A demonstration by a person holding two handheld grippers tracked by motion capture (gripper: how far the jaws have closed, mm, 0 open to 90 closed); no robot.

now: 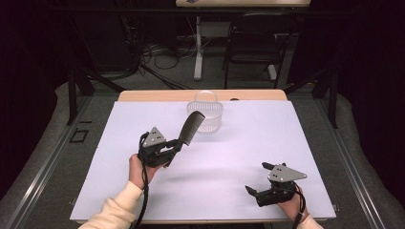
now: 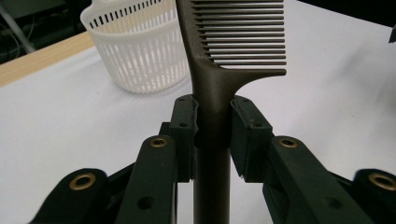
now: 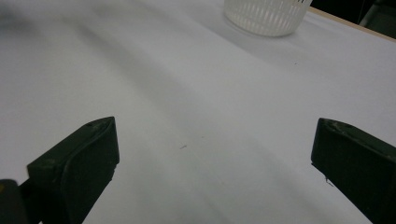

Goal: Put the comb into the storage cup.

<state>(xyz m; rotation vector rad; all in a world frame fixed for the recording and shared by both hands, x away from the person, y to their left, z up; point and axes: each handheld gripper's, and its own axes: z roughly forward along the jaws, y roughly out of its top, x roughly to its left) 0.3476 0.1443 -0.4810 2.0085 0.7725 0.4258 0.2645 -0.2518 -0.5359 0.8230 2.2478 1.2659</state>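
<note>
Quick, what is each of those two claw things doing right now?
Left gripper: closed on the handle of a dark comb, held up off the table.
Right gripper: open, holding nothing.

Table (image 1: 143, 96): wooden top, light edge seen along the far side. A white sheet (image 1: 205, 167) is laid over nearly all of it. A white slotted basket (image 1: 205, 116) is set upright on the sheet, near the far edge, about mid-width.
</note>
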